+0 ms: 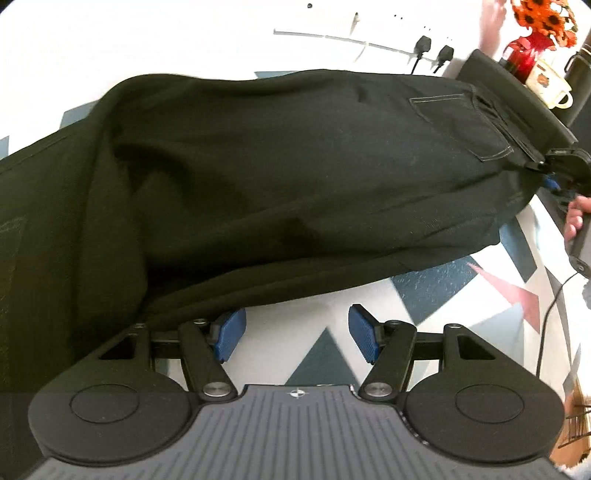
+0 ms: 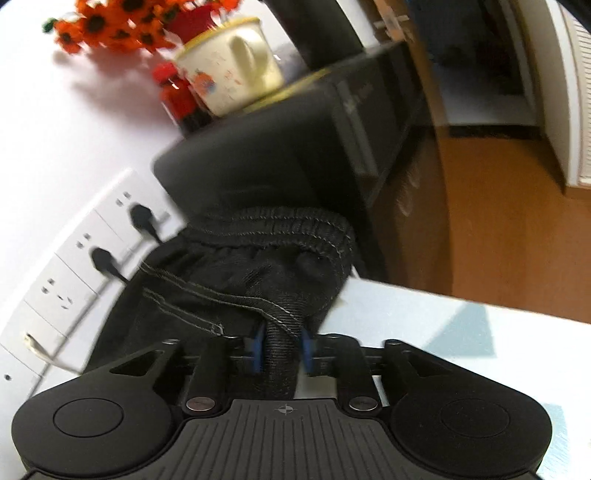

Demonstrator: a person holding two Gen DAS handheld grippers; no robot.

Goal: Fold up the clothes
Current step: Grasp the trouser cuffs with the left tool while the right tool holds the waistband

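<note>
Black trousers (image 1: 277,166) lie spread across the patterned table (image 1: 436,291), their stitched back pocket (image 1: 461,122) toward the right. My left gripper (image 1: 297,334) hovers open at the near hem, with only tabletop between its blue pads (image 1: 364,338). The cloth edge runs just over the left pad. My right gripper (image 2: 282,349) is shut on a bunched fold of the trousers (image 2: 266,266) just below the elastic waistband (image 2: 288,225). In the left wrist view that right gripper (image 1: 565,166) shows at the waist end, with a hand (image 1: 576,218) behind it.
A cream mug (image 2: 229,66), orange flowers (image 2: 110,22) in a red vase (image 2: 177,92) and a dark flask stand on a black unit (image 2: 332,122) beyond the waistband. Wall sockets with two black plugs (image 2: 140,218) sit behind. The table edge (image 2: 461,299) drops to wooden floor.
</note>
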